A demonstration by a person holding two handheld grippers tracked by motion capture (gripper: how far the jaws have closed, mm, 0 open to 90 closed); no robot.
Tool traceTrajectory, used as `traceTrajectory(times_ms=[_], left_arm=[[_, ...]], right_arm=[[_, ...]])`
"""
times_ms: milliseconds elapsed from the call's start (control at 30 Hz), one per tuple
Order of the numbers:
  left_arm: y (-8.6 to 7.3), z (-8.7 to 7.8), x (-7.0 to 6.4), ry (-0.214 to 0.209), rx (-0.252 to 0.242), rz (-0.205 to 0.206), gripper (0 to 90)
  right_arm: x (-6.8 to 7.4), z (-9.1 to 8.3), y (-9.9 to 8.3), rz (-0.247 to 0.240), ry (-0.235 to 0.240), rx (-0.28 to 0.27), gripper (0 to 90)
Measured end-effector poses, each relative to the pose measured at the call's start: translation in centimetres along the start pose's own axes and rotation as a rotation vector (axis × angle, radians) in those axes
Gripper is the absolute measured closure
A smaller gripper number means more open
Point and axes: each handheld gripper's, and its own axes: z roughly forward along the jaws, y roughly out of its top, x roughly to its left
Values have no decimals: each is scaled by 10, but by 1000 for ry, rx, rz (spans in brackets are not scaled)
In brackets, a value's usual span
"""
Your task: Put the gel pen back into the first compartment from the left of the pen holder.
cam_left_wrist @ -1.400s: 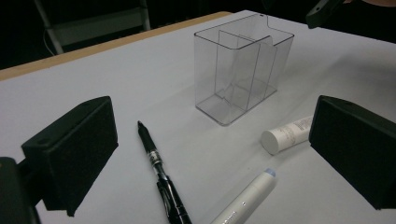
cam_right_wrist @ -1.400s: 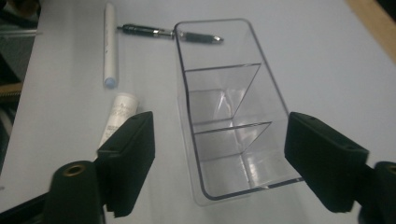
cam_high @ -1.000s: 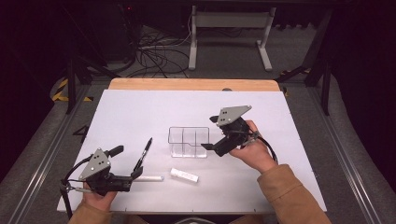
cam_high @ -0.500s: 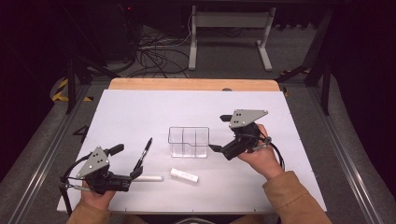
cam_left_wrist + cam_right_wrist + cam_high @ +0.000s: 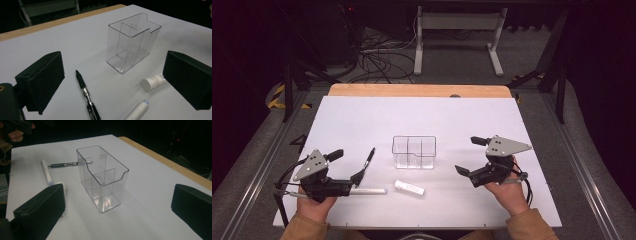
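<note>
Left tool (image 5: 353, 165) and right tool (image 5: 468, 156): matte black blocky jaws spread wide, gripping nothing. Between them on the smooth white bench (image 5: 362, 120), a clear hard-plastic divided box (image 5: 414, 151), upright. Near it, lying flat: slim black pen (image 5: 86, 94), white cylindrical tube (image 5: 153, 82), white marker (image 5: 137, 111).

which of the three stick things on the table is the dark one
The black pen, lying on the table to the left of the clear organiser. The long marker and short tube are both white.

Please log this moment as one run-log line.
left gripper: open, near black pen | right gripper: open, empty | clear organizer: upright, empty
</note>
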Motion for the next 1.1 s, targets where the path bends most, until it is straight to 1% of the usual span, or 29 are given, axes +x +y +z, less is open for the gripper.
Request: traceTrajectory(times_ms=[67,100,167,200,233,300,333,367,400,433,467,500,567,600,633,700,733,800,833,900,933,967,1000,1033,1100], left_arm=[[2,2,1,-13,9,-3,45],[2,2,1,-13,9,-3,45],[5,4,4,-10,25,26,39],[5,4,4,-10,25,26,39],[6,5,5,-13,30,22,39],[8,7,8,-13,40,23,38],[9,8,8,-23,39,15,36],[9,8,8,-23,39,15,35],[10,8,8,-32,37,0,31],[12,10,8,-31,48,-1,26],[13,10,10,-23,49,25,22],[13,10,10,-23,49,25,18],[14,12,11,0,52,42,15],[14,12,11,-5,58,36,15],[14,14,12,-10,61,29,14],[15,15,13,-18,74,12,4],[17,16,14,-16,84,15,4],[18,17,16,-16,89,17,6],[19,19,17,-29,90,-9,6],[20,20,18,-22,88,-14,6],[19,21,18,-39,87,-53,6],[20,22,18,-38,90,-58,6],[20,23,19,-33,87,-54,6],[21,24,20,-21,98,-33,6],[21,25,19,-14,102,-26,4]], right_arm=[[-2,-6,-9,25,-10,-15,0],[-3,-7,-14,33,-16,-11,0],[-4,-10,-23,45,-36,3,0],[-4,-10,-23,45,-36,3,0],[-4,-11,-31,54,-49,10,0],[-4,-12,-39,73,-55,11,0],[-3,-12,-43,79,-59,11,0],[-1,-11,-47,84,-65,14,0],[0,-11,-51,90,-67,18,0],[1,-11,-55,99,-70,20,0],[2,-11,-58,105,-72,22,0],[2,-11,-61,110,-76,21,0],[1,-12,-65,113,-90,16,0],[1,-12,-65,113,-90,16,0],[1,-14,-70,127,-101,4,0],[0,-15,-76,137,-111,0,0],[0,-15,-76,137,-111,0,0],[-2,-12,-86,142,-120,15,2],[-3,-10,-88,152,-115,22,3],[-4,-8,-90,161,-108,27,3],[-3,-6,-91,160,-108,34,3],[-3,-6,-91,160,-108,34,3],[-3,-6,-90,153,-110,24,3],[-3,-7,-90,154,-110,21,3],[-3,-6,-91,161,-109,21,3]])
